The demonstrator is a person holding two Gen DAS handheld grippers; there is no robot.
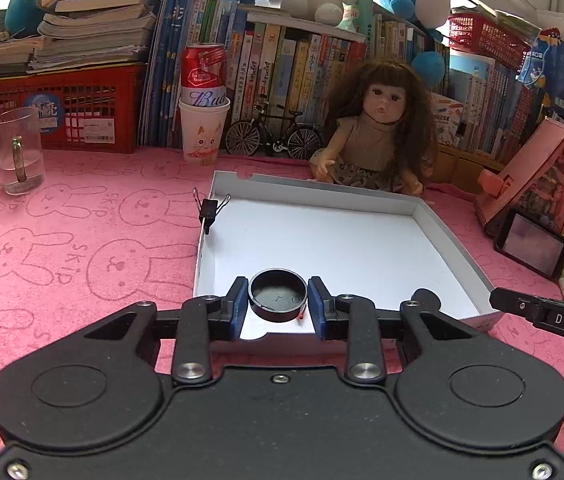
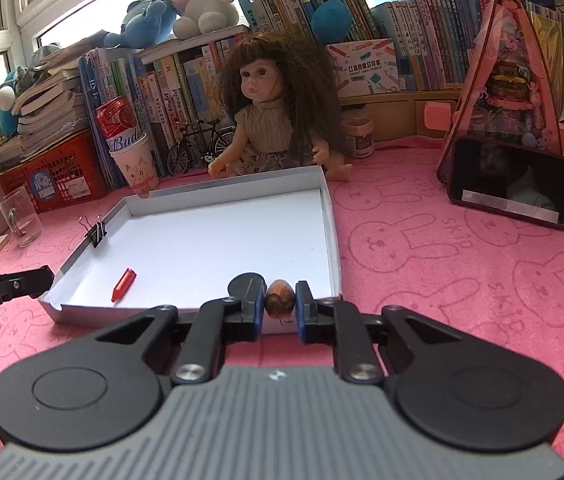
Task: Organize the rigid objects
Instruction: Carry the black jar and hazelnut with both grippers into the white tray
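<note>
Two grippers over the near edge of a white shallow box on a pink rabbit-print cloth: left gripper clamped on a round black cap, hollow side up, pads touching both its sides; right gripper squeezed tight on a small brown acorn-like nut. Inside the box, a red crayon lying toward 8 o'clock in the right wrist view, well apart from the nut; clipped on the box's left wall at about 10 o'clock, a black binder clip. Beyond the far wall at 12 o'clock, a seated doll.
</note>
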